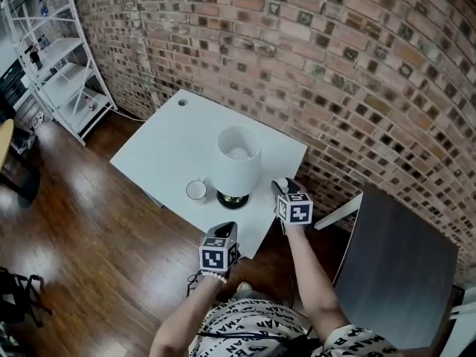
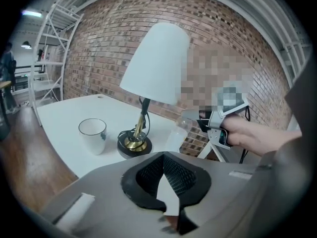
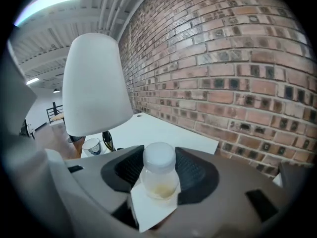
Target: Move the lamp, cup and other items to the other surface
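Note:
A white-shaded lamp (image 1: 238, 158) on a brass and black base stands on the white table (image 1: 171, 147), with a white cup (image 1: 196, 190) just left of the base. My right gripper (image 1: 283, 187) is over the table's near right edge, shut on a small clear bottle (image 1: 280, 184) with a white cap. That bottle (image 3: 157, 182) sits upright between the mesh pads of the right gripper (image 3: 158, 155), behind the lamp (image 3: 96, 83) and cup (image 3: 90, 145). My left gripper (image 1: 225, 229) hovers off the table's front corner, shut and holding nothing. Its view shows the cup (image 2: 92, 134), lamp (image 2: 156, 63) and bottle (image 2: 178, 132).
A dark grey surface (image 1: 398, 266) stands to the right of the white table, beside the brick wall (image 1: 357, 58). A white metal shelf rack (image 1: 63, 65) is at the far left. Wooden floor (image 1: 89, 236) surrounds the table.

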